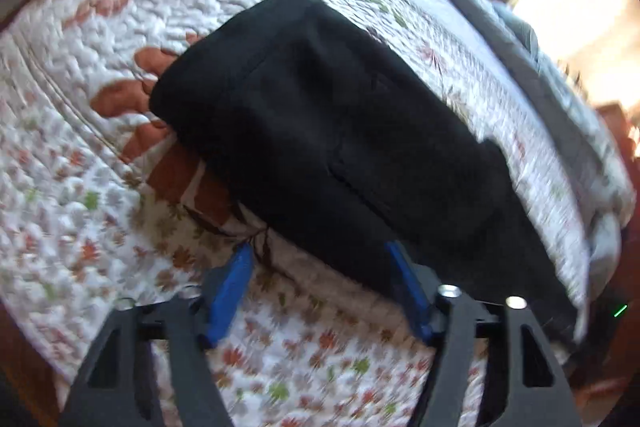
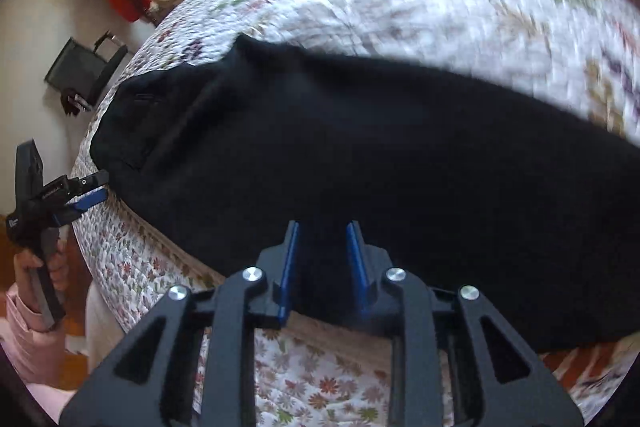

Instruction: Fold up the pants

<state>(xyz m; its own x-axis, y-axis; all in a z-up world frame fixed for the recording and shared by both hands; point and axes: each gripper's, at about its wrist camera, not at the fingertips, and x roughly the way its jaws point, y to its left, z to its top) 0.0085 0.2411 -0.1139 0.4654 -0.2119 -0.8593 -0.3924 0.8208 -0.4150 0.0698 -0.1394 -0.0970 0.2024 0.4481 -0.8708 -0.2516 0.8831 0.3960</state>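
Blue pads (image 2: 356, 259) line the two fingers of the right gripper (image 2: 323, 247), which are seen parted by a narrow gap above the near edge of the black pants (image 2: 360, 155). Dark cloth fills the gap in the right wrist view, but no pinch on it can be made out, and the fingers are read as apart and holding nothing. The left gripper (image 1: 320, 263) is shown with its blue fingers (image 1: 230, 291) spread wider; nothing is clamped between them. Its left finger is seen over the quilt (image 1: 100, 219), its right finger at the near edge of the pants.

The pants are laid folded into a long, dark band across the flowered white quilt, close to the near edge of the bed. In the left wrist view the band is seen running from near right to far left, with a squared end at the far left. In the right wrist view a pocket seam is visible toward the band's left end, where the left gripper (image 2: 90, 193) is also caught, held by a hand (image 2: 48, 263) in a pink sleeve (image 2: 28, 331) just off the bed's left edge. Beyond the quilt, a grey blanket (image 1: 516, 27) is seen along the far right side, and a bright window (image 1: 576, 3) behind it. Both views are blurred.
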